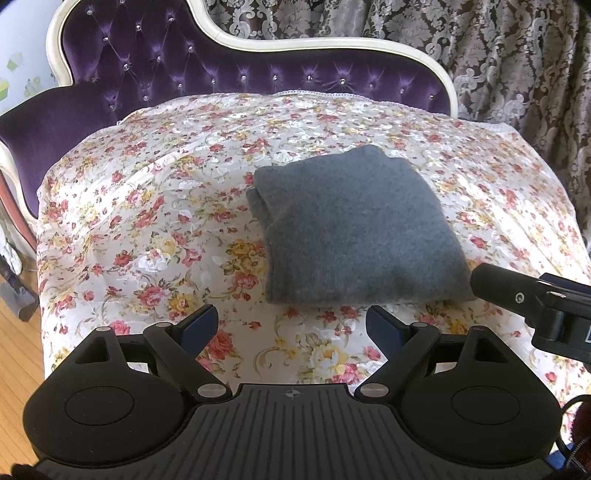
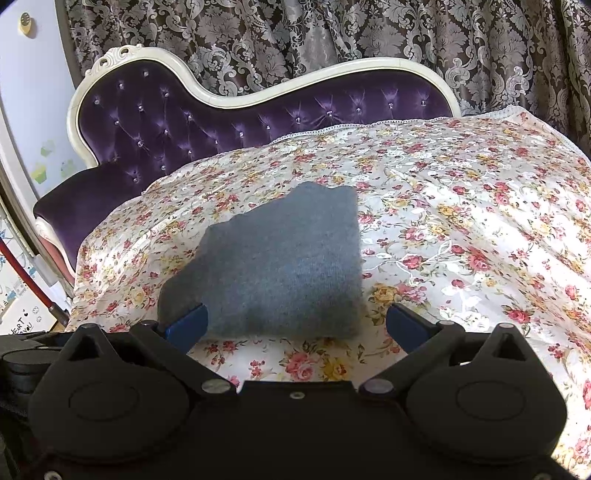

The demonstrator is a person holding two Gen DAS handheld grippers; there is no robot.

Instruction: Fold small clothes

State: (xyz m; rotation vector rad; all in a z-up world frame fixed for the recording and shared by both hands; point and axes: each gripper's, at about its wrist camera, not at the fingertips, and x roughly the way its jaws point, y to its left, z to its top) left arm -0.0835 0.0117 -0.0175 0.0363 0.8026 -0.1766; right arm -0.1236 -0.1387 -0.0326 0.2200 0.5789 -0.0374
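A grey knit garment [image 1: 351,225] lies folded into a compact, roughly square bundle on the floral cloth [image 1: 155,221] that covers the sofa seat. My left gripper [image 1: 291,328] is open and empty, just short of the bundle's near edge. My right gripper [image 2: 295,325] is open and empty too, and the garment [image 2: 280,266] lies just ahead between its spread blue fingers [image 2: 186,328]. The right gripper's body [image 1: 535,299] shows at the right edge of the left wrist view, beside the bundle's near right corner.
The purple tufted sofa back [image 1: 207,70] with its cream frame rises behind the seat. Patterned curtains [image 2: 332,33] hang behind it. Wooden floor [image 1: 14,350] shows at the lower left, past the seat's left edge. The floral cloth [image 2: 480,229] stretches to the right.
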